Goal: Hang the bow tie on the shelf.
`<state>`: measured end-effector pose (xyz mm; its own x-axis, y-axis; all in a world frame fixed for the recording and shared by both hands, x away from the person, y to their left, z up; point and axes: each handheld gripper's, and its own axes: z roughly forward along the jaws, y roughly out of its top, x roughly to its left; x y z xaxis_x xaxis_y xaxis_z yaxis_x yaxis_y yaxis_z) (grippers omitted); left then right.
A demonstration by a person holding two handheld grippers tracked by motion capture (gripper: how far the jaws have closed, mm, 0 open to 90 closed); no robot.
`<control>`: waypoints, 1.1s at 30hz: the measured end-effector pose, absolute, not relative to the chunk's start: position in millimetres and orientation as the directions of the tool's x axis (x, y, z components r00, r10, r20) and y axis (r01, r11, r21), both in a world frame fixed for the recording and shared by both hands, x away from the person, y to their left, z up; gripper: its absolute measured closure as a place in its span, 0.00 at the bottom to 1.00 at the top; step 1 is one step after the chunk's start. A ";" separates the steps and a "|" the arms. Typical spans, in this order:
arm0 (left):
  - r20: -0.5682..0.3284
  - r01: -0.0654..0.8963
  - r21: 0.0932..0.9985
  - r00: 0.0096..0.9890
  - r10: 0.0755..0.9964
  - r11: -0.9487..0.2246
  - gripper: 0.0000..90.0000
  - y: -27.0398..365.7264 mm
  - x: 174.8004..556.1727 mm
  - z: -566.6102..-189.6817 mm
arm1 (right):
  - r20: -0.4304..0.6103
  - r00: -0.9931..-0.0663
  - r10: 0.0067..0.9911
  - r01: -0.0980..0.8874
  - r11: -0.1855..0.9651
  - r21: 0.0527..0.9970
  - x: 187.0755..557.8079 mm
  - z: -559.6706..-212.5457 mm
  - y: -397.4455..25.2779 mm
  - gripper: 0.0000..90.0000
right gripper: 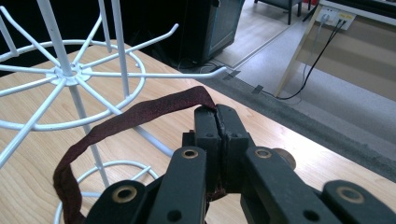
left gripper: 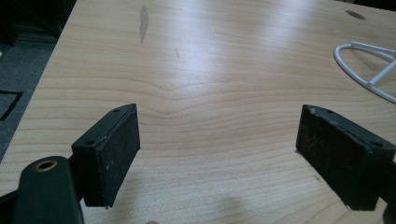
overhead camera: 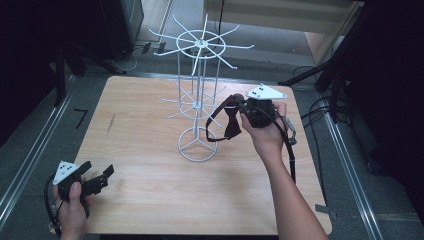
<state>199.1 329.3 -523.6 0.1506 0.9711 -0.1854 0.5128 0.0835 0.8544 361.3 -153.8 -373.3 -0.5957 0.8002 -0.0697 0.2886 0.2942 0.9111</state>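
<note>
Right claw (right gripper: pixel 218 122) clamped on maroon strap (right gripper: pixel 140 112) beside wire rack (overhead camera: pixel 198 100); left claw (left gripper: pixel 217 154) wide.

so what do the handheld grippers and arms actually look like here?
Both are black. Left gripper: grey three-cornered plate with dark dots, black cable, rectangular tongs with brass-coloured rivets in the gripper views. Right gripper: same plate, with a black cable. No sleeves on either forearm.

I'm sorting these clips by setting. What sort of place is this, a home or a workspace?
Most likely a lab or studio workspace, not a home: a bare wooden table stands on grey carpet between floor rails, with loose cables trailing around it, and dark equipment cabinets behind.
</note>
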 end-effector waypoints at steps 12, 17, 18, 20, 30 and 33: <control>-0.186 0.514 0.854 0.153 0.971 0.083 0.16 329.3 199.2 -523.6 | -0.036 -0.603 0.797 0.312 0.277 0.909 367.7 -379.0 -146.4 0.99; -0.186 0.516 0.852 0.153 0.971 0.082 0.16 329.5 199.2 -523.5 | -0.027 -0.604 0.796 0.317 0.271 0.909 368.5 -378.7 -149.1 0.92; -0.186 0.516 0.853 0.154 0.970 0.082 0.16 329.5 199.3 -523.6 | -0.025 -0.603 0.797 0.319 0.270 0.909 368.4 -378.5 -149.6 0.90; -0.186 0.516 0.853 0.154 0.970 0.081 0.16 329.6 199.2 -523.5 | -0.028 -0.599 0.800 0.317 0.269 0.910 368.4 -378.5 -150.5 0.86; -0.186 0.515 0.853 0.154 0.971 0.081 0.16 329.5 199.3 -523.6 | -0.021 -0.596 0.803 0.311 0.255 0.916 366.2 -379.1 -157.4 0.75; -0.184 0.516 0.853 0.154 0.971 0.080 0.16 329.6 199.3 -523.6 | -0.023 -0.594 0.804 0.306 0.253 0.918 364.6 -378.4 -159.5 0.75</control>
<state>199.3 329.6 -523.6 0.1545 0.9707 -0.1840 0.5160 0.0795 0.8529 364.6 -159.5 -378.4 -0.5942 0.8039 -0.0233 0.3061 0.2529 0.9178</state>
